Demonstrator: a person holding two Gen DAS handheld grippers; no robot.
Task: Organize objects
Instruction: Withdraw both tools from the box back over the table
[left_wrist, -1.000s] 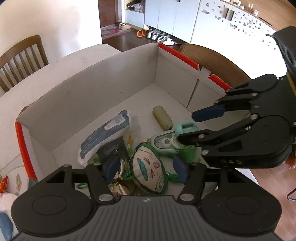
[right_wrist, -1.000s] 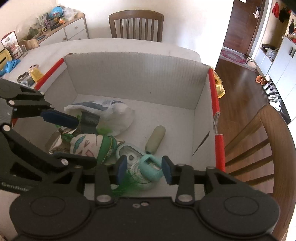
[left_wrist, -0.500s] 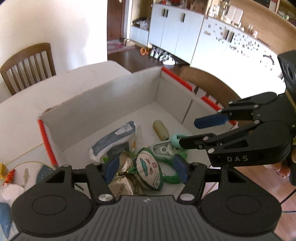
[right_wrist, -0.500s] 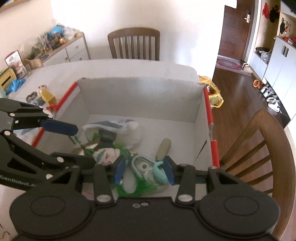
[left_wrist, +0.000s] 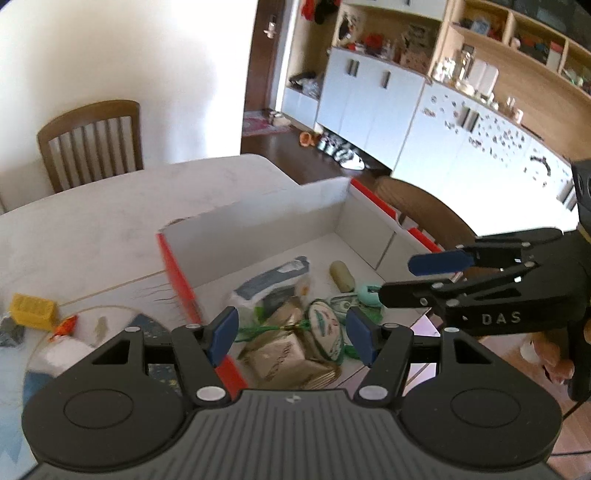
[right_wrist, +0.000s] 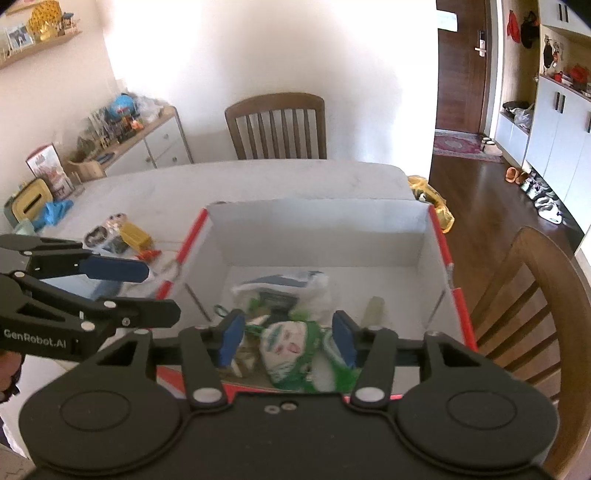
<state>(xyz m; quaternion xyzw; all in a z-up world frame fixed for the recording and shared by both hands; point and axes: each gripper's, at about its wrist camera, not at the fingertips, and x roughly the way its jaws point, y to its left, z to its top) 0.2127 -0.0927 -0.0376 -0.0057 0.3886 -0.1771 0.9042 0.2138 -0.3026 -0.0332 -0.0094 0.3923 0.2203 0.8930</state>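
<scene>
I see the white bench (left_wrist: 110, 229) carrying an open cardboard box (right_wrist: 317, 236) with red-taped edges. Inside it lie a white-and-blue pouch (left_wrist: 269, 284), a foil packet (left_wrist: 288, 354) and a green-trimmed sachet (right_wrist: 284, 347). My left gripper (left_wrist: 290, 336) and right gripper (right_wrist: 288, 341) hover above, fingers spread, empty.

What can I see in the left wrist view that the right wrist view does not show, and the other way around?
Only the left wrist view shows the white cabinets with open shelves above. Only the right wrist view shows the sideboard crowded with toys, and the yellow bag behind the box. Both show the white box with its red edge, the green-trimmed pouch inside it, and both open grippers.
</scene>
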